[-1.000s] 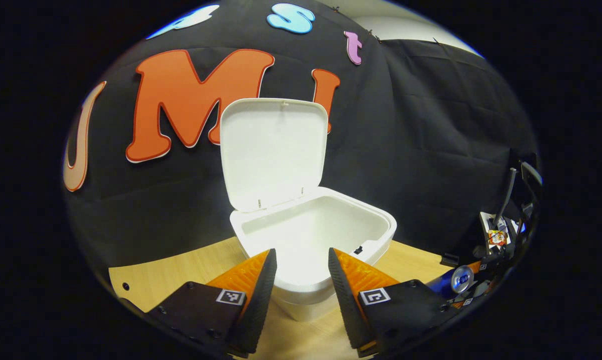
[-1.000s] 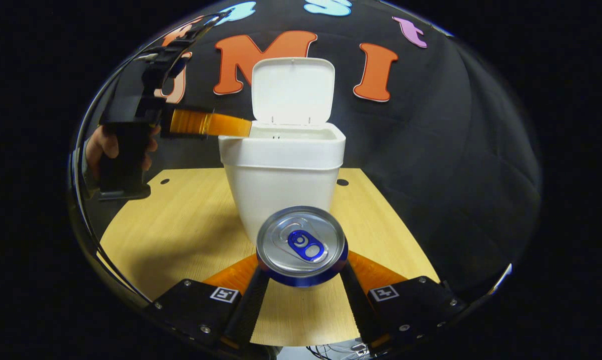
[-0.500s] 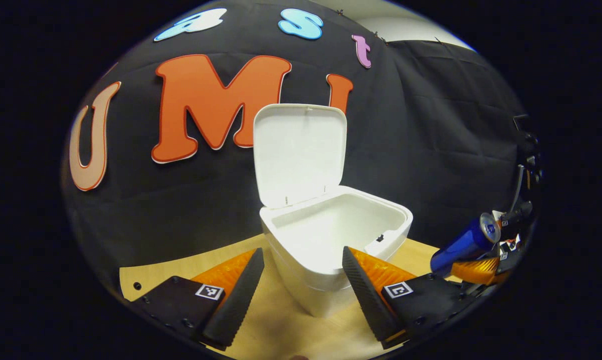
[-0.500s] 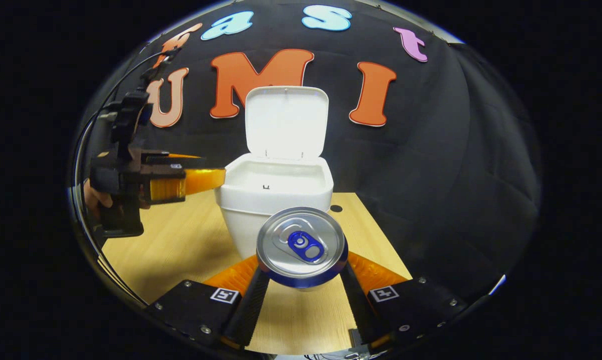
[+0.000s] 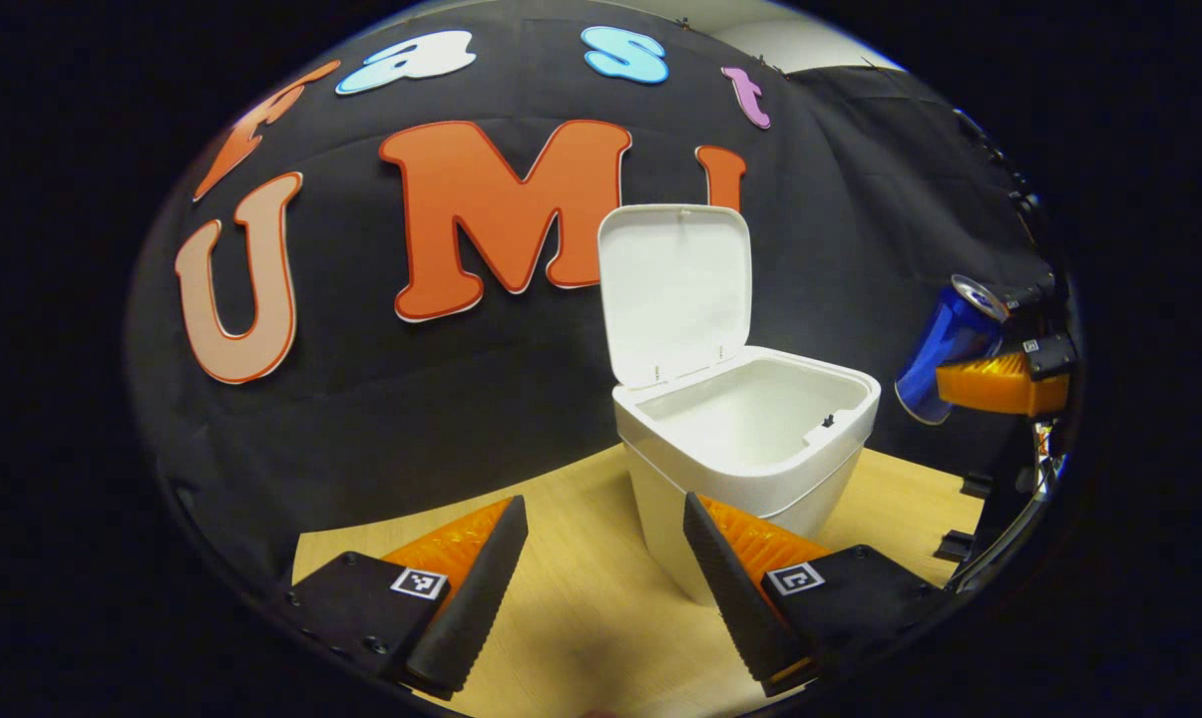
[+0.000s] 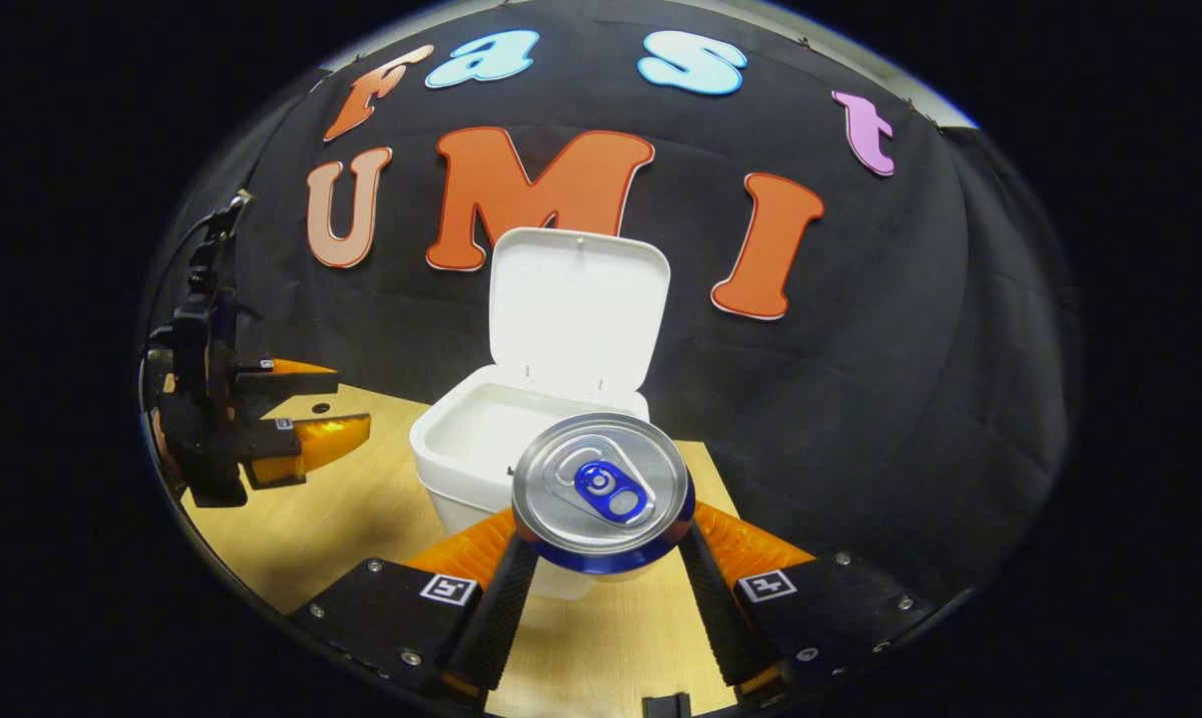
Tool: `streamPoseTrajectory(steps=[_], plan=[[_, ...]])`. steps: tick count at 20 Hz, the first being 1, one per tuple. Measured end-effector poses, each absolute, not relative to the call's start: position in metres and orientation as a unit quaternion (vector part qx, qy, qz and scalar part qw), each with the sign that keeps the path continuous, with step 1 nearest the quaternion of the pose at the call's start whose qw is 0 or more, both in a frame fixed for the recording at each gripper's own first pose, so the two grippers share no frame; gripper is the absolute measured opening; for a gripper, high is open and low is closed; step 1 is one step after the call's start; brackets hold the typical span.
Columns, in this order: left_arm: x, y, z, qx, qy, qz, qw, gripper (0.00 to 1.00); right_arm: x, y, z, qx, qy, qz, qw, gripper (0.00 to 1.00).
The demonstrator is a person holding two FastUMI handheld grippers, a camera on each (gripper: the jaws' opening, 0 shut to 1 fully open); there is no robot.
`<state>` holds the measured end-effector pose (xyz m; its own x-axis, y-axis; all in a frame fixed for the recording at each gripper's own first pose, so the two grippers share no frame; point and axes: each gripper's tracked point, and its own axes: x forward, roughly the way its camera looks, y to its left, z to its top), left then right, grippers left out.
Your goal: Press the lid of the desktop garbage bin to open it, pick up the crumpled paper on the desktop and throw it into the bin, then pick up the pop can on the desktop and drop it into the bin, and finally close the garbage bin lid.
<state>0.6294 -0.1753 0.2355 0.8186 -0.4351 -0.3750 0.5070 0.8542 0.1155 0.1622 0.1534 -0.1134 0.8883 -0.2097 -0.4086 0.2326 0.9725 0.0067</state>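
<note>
1. Right gripper [image 6: 601,588] clamps the pop can [image 6: 601,494] between both fingers, raised short of the bin [image 6: 481,469] for dropping.
2. Lid [image 6: 576,304] stands upright, leaving the mouth clear.
3. Left gripper [image 5: 601,588], jaws apart and holding nothing, sits beside the bin, clear of the can's path.

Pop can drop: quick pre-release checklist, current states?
1. White plastic bin lid upright, open: ok.
2. Blue aluminium pop can clamped between both right tool fingers: ok.
3. Can over the white bin's mouth: not ok; in the left gripper view the can hangs beside the bin, off its rim.
4. Left tool open, holding nothing, clear of the mouth: ok.
5. Crumpled paper already inside the bin: cannot tell.
</note>
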Motion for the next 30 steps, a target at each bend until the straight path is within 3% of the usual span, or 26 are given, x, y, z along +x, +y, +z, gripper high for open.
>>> streamPoseTrajectory(steps=[2, 3, 5, 6, 18, 30], plan=[[0.628, -0.162, 0.235, 0.101, 0.172, -0.231, 0.952, 1.0, 0.171, 0.15, -0.102, 0.019, 0.198, -0.108, 0.974, 0.75], [0.627, -0.155, 0.236, 0.099, 0.173, -0.223, 0.954, 1.0, 0.177, 0.149, -0.098, 0.016, 0.193, -0.104, 0.976, 0.8], [0.624, -0.139, 0.236, 0.094, 0.176, -0.202, 0.959, 0.96, 0.187, 0.148, -0.091, 0.013, 0.186, -0.098, 0.978, 0.8], [0.623, -0.132, 0.236, 0.092, 0.178, -0.192, 0.961, 1.0, 0.194, 0.147, -0.088, 0.011, 0.181, -0.094, 0.979, 0.8], [0.605, -0.041, 0.228, 0.067, 0.199, -0.067, 0.975, 1.0, 0.261, 0.159, -0.084, 0.026, 0.164, -0.046, 0.985, 0.8], [0.588, 0.008, 0.223, 0.06, 0.207, -0.012, 0.976, 1.0, 0.289, 0.183, -0.119, 0.021, 0.199, -0.017, 0.98, 0.8]])
